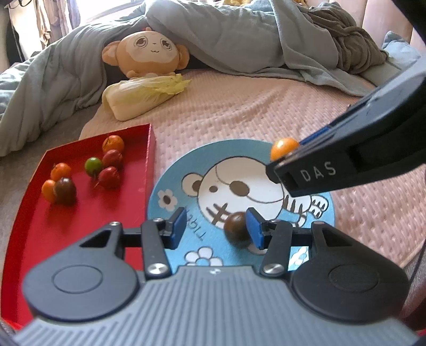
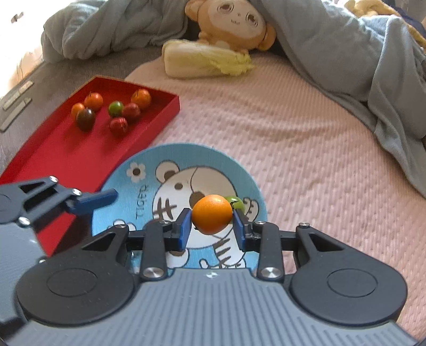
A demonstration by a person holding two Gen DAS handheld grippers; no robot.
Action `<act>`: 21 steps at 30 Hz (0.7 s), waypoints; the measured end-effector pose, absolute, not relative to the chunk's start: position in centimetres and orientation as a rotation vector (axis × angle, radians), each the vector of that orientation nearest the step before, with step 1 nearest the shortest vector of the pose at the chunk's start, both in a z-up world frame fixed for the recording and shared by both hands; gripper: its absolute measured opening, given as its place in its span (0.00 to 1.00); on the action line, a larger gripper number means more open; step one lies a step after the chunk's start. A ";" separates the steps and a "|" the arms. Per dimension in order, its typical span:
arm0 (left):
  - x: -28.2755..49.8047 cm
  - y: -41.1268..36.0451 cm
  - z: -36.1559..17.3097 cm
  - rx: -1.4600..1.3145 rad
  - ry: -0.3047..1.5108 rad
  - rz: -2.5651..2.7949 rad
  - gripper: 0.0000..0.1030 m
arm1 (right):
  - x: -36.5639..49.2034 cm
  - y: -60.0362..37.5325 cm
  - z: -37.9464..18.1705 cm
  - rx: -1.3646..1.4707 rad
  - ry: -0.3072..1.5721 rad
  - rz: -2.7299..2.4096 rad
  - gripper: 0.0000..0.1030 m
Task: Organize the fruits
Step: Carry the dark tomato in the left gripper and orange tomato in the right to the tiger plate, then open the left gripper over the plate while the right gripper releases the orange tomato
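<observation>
A round blue tiger plate (image 1: pixel 170 181) (image 2: pixel 114 207) lies on the pink bedspread. On it rests a brown fruit (image 1: pixel 237 229), between the jaws of my left gripper (image 1: pixel 217 226). That gripper is open: the fruit lies against the right pad and the left pad stands well apart. My right gripper (image 2: pixel 211 226) (image 1: pixel 286 157) is shut on an orange fruit (image 2: pixel 211 214) (image 1: pixel 285 149), held above the plate. A green fruit (image 2: pixel 235 202) lies on the plate just behind it. A red tray (image 1: pixel 80 226) (image 2: pixel 66 154) to the left holds several orange, red, green and brown fruits.
A plush monkey (image 1: pixel 149 53) (image 2: pixel 234 18) and a napa cabbage (image 1: pixel 141 93) (image 2: pixel 202 61) lie at the back. A rumpled grey blanket (image 1: pixel 239 34) runs along the far side. The pink bedspread (image 1: pixel 266 106) spreads out to the right of the plate.
</observation>
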State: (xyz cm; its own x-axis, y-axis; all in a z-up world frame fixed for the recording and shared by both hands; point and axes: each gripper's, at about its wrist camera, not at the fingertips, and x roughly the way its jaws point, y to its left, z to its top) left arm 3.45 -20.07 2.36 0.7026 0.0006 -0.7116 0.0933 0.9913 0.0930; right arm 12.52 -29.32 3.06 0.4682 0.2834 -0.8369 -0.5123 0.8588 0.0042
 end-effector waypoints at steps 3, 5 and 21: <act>2.6 -19.1 2.4 0.115 0.792 -0.041 0.50 | 12.6 -28.9 2.4 -0.285 0.992 0.504 0.38; 2.1 -18.3 2.2 0.102 0.796 -0.033 0.50 | 12.6 -28.7 2.1 -0.295 1.003 0.508 0.38; 1.4 -17.1 1.6 0.075 0.826 -0.012 0.50 | 13.2 -28.3 2.3 -0.275 0.999 0.493 0.39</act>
State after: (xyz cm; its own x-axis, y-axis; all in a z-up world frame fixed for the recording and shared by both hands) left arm 1.44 -17.13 1.56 0.6782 0.0184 -0.7347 0.0404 0.9972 0.0622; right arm 13.24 -28.33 2.29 0.4442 0.2690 -0.8546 -0.5146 0.8574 0.0025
